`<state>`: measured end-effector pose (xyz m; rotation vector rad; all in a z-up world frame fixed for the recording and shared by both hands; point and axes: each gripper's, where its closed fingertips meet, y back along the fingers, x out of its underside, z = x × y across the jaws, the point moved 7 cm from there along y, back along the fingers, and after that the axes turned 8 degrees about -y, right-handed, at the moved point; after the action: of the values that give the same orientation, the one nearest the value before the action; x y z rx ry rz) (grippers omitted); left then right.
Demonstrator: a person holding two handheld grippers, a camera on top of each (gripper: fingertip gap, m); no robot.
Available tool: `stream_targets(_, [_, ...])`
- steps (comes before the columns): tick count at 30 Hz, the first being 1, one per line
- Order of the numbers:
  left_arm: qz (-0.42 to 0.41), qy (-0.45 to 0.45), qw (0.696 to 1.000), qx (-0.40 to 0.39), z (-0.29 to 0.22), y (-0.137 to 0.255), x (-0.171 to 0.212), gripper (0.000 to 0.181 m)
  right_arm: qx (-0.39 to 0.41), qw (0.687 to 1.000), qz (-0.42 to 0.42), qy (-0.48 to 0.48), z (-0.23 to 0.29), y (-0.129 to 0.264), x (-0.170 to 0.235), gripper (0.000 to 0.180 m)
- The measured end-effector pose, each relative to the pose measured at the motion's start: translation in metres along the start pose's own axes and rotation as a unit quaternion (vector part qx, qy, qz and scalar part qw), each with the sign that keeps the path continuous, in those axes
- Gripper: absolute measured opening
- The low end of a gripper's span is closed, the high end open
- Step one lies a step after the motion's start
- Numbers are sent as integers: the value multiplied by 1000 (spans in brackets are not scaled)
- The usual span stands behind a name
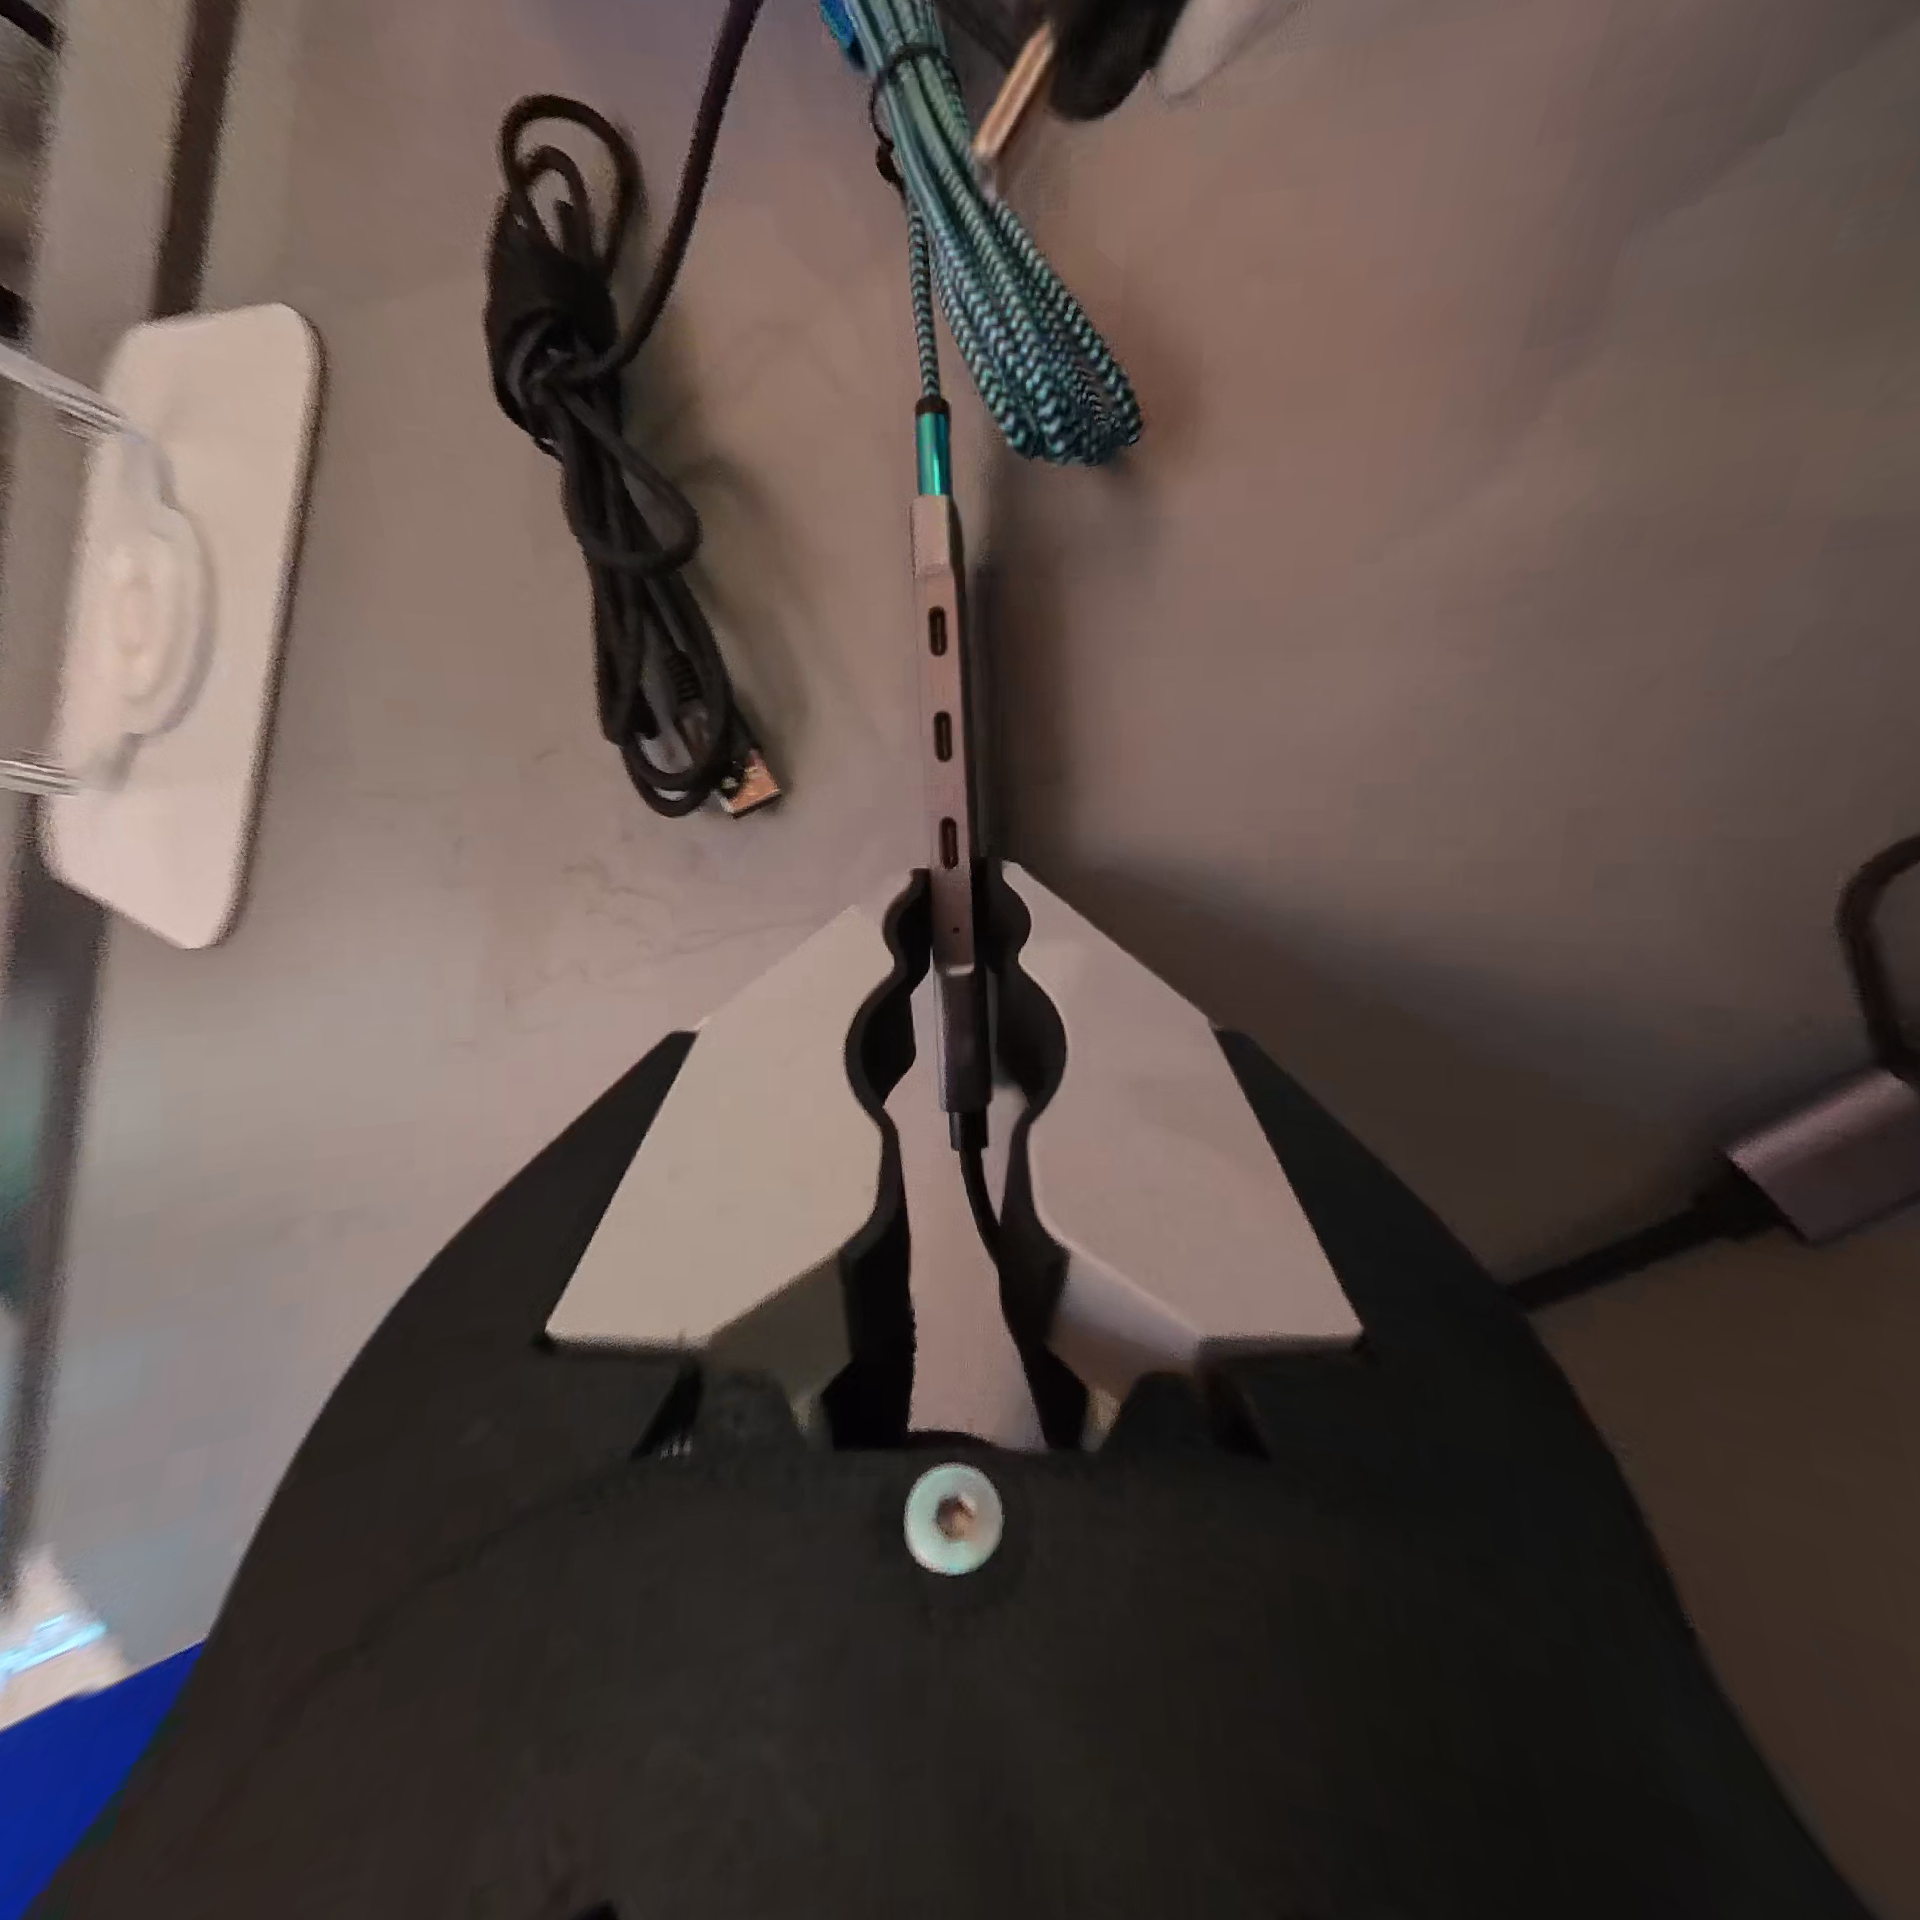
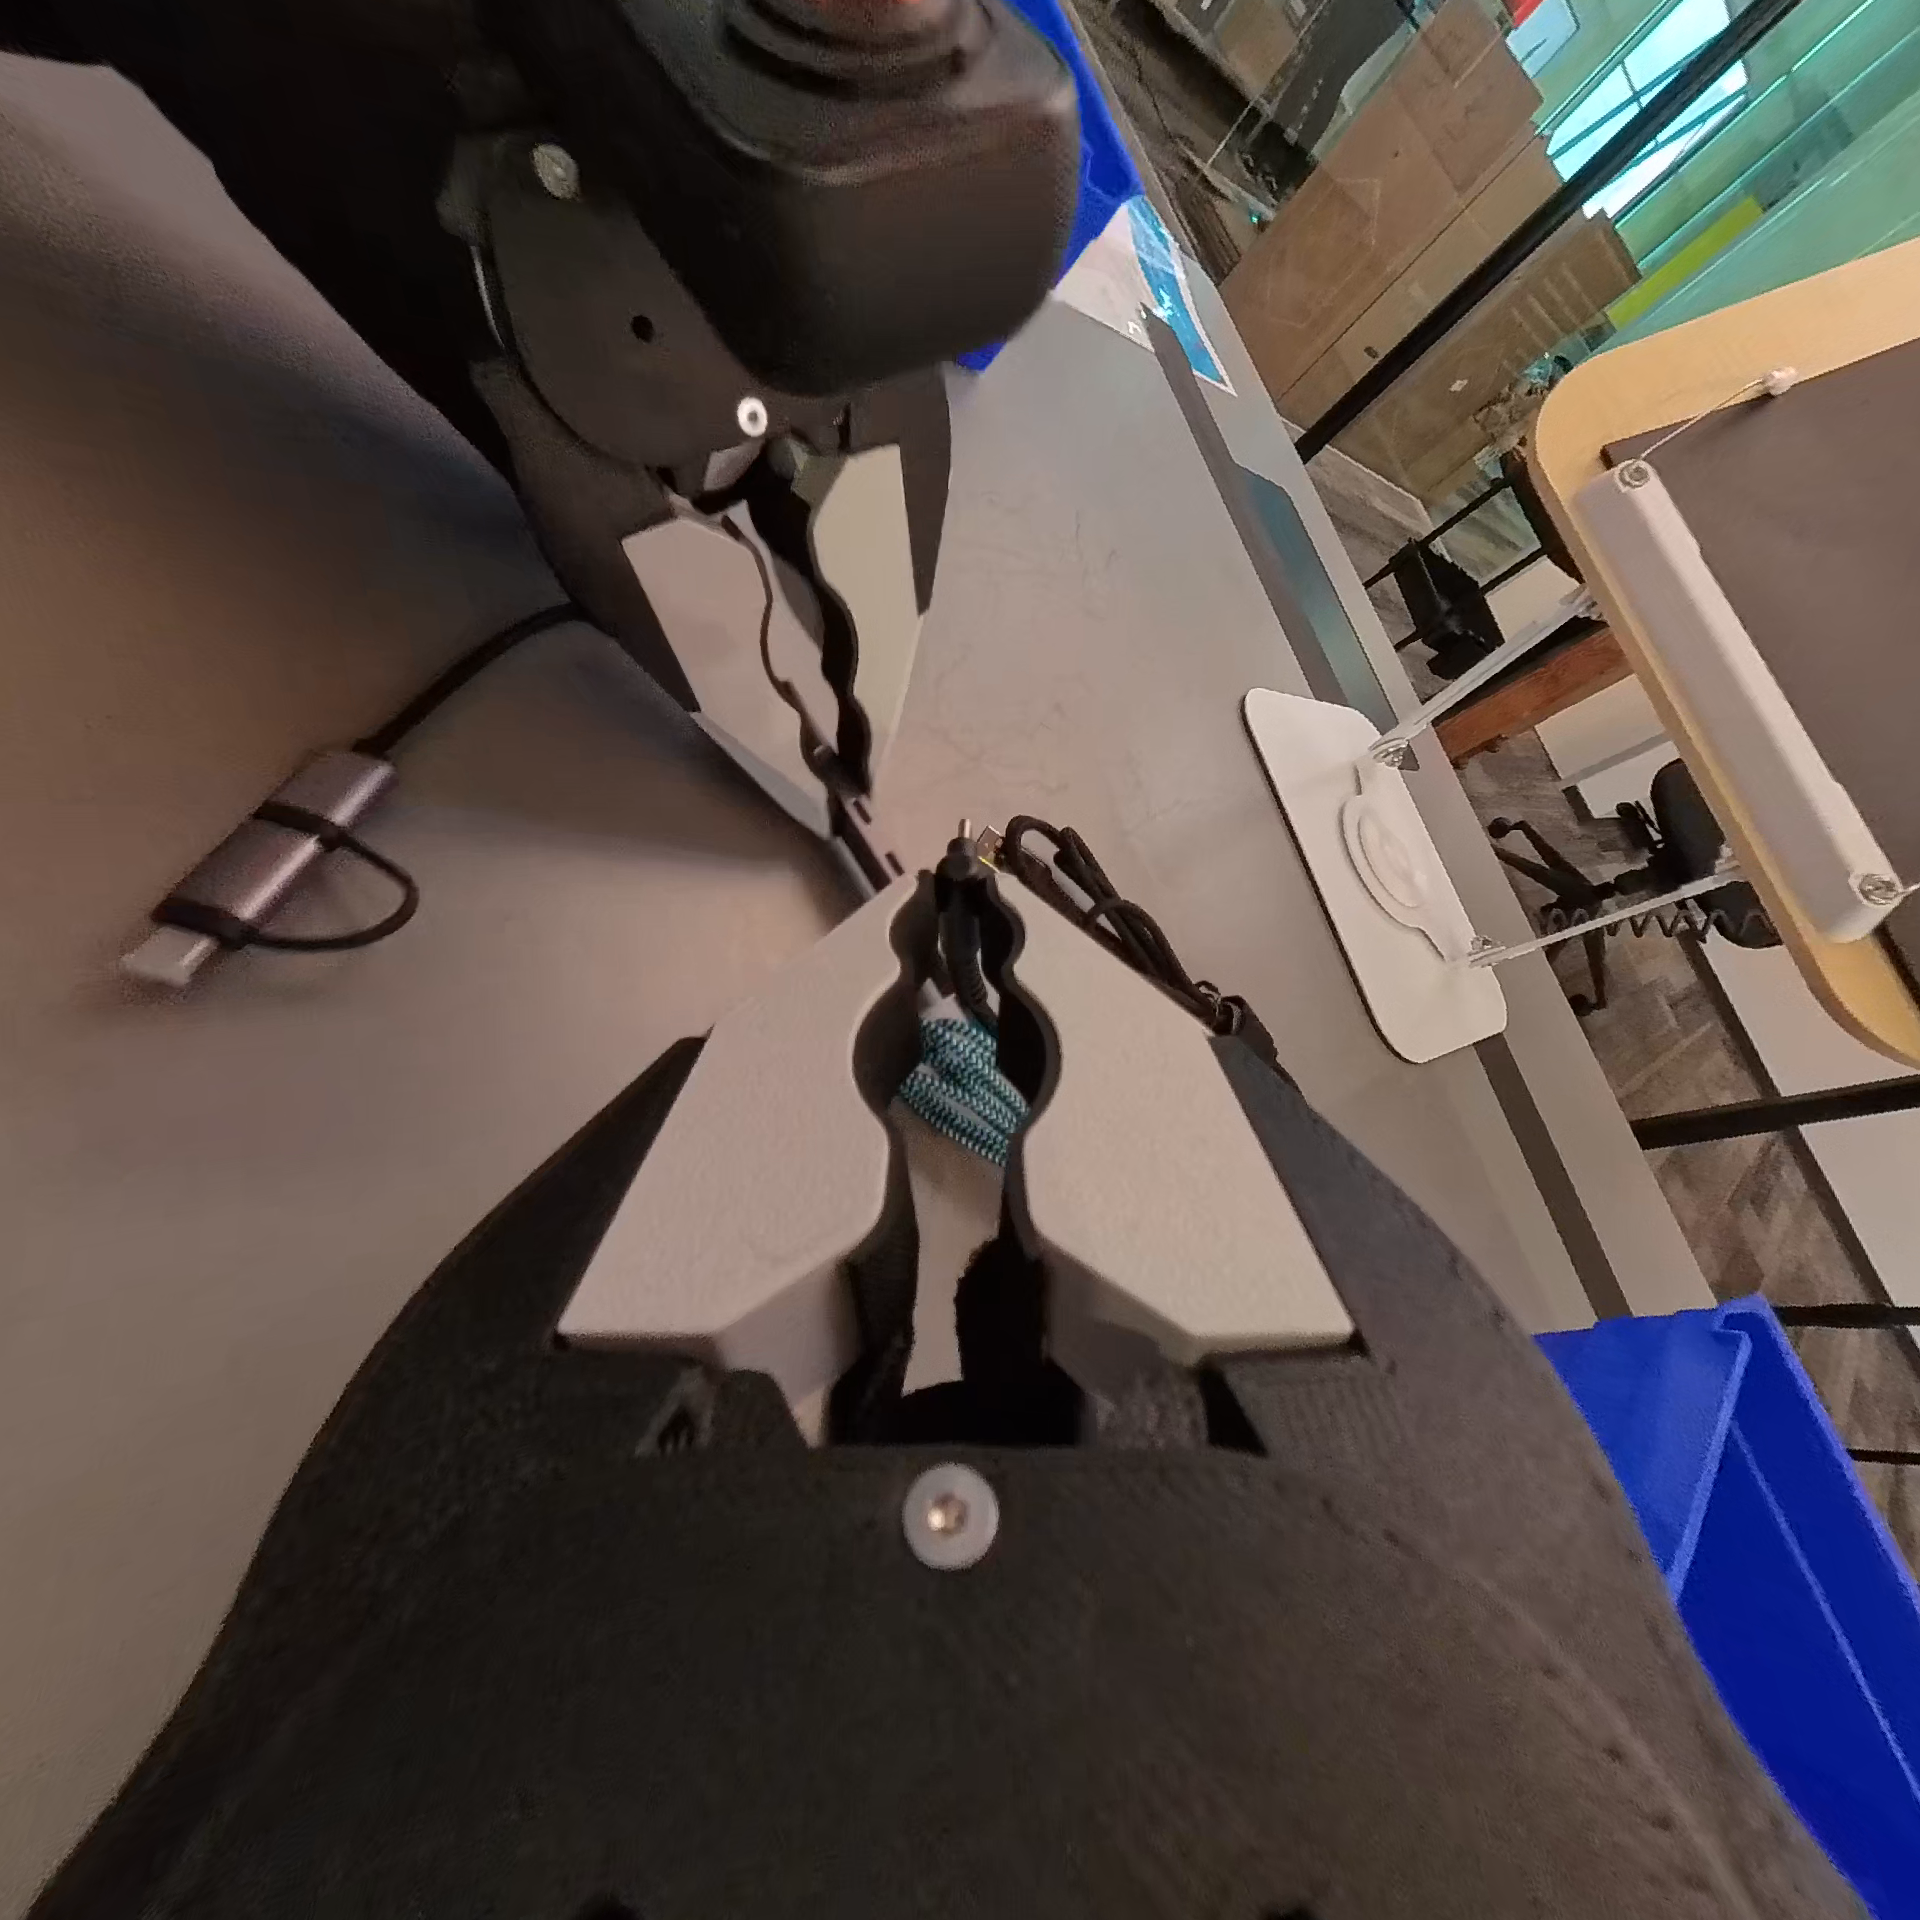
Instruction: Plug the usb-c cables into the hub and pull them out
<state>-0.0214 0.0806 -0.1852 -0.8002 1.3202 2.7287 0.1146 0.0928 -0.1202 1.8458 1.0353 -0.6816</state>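
My left gripper (image 1: pixel 951 883) is shut on a slim grey USB-C hub (image 1: pixel 943 686), held edge-on with three empty ports facing me. A teal plug (image 1: pixel 928 452) sits in the hub's far end, and its teal braided cable (image 1: pixel 1013 312) lies bundled beyond. My right gripper (image 2: pixel 961 894) is shut on the plug end of a black cable (image 2: pixel 961 873), its tip pointing at the hub's edge (image 2: pixel 860 821) in the left gripper (image 2: pixel 847 774). The black cable's bundle (image 1: pixel 613 582) lies on the table. The teal cable (image 2: pixel 961 1081) shows through the right gripper's gap.
A second grey hub (image 2: pixel 260 862) wrapped in its black cord lies on the grey table, also at the right of the left wrist view (image 1: pixel 1829 1153). A white pad with a clear stand (image 2: pixel 1351 862) sits by the table edge. A blue bin (image 2: pixel 1766 1558) stands beyond. Tip to tip, the grippers are about 11 cm apart.
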Motion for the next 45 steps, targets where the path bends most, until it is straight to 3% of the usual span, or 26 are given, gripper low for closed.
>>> stream_targets(4, [26,-67,994,-80,10,17,-14,7,16,1000,16,20,0,1,1,5])
stream_targets(12, [52,-135,981,-128,21,38,-35,7,80,990,50,102,-4,-8,-10,5])
stream_targets(22, [64,-168,975,-132,18,46,-46,7,84,980,85,159,-6,-17,-15,5])
stream_targets(36, [-6,-133,986,-102,19,65,-66,7,67,987,52,134,-13,-8,-13,5])
stream_targets(45, [-16,-196,971,-133,17,71,-72,7,48,980,66,181,-18,1,-18,5])
